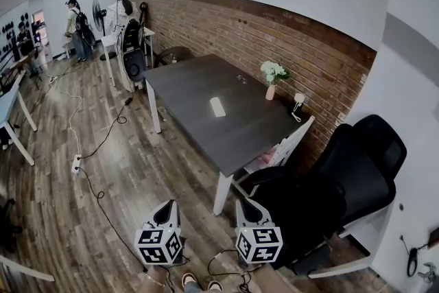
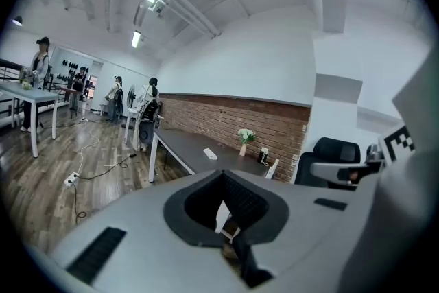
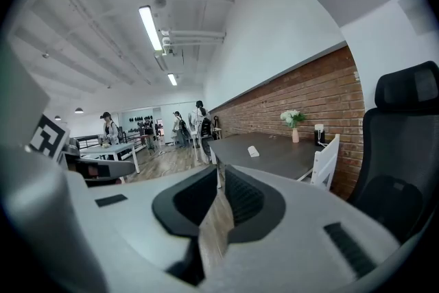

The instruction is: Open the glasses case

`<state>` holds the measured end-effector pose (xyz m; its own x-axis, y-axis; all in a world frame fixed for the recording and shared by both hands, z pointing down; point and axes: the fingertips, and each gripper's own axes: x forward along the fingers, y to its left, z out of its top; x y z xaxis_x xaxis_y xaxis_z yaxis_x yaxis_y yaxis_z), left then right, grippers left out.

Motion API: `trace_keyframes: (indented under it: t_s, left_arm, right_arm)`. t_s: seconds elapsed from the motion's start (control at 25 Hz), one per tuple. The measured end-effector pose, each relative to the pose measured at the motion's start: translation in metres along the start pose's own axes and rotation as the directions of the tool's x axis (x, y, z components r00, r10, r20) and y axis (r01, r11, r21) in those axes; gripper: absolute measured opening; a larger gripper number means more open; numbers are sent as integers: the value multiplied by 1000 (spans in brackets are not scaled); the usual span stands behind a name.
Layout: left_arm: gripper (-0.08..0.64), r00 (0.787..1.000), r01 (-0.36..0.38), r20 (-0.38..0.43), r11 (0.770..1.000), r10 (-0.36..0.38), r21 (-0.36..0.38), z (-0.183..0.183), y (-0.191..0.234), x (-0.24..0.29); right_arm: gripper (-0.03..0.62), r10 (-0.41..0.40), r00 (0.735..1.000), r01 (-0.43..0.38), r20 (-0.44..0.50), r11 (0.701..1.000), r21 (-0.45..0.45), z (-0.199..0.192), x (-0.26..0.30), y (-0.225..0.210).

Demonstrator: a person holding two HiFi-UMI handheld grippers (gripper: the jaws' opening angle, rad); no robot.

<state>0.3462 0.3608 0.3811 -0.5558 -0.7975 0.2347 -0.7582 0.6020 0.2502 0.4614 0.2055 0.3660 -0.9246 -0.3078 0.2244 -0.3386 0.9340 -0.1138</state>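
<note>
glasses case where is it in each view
Head view: glasses case on the table, picture centre.
Left gripper view: case on the table, just left of centre.
Right gripper view: case on the table, right of centre.
Shared landmark: flower vase beyond it.

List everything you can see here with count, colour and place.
table: one, dark top, white legs, along the brick wall
glasses case: one, white, table's middle
flower vase: one, pink, table's wall side
white chair: one, table's near end
office chair: at least one, black, right of table
cables: several, black, wooden floor
people: several, far left
left gripper: one, grey, foreground, fingers shut, empty
right gripper: one, grey, foreground, fingers shut, empty
</note>
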Motion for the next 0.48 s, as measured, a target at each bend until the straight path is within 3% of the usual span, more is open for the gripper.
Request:
trace_keyframes:
  t_s: [0.48]
  left_arm:
    - [-5,999,-33,19,999,33,-16,12,42,8]
  right_arm:
    - [141,-31,999,31,-12,999,-11,-3,32,16]
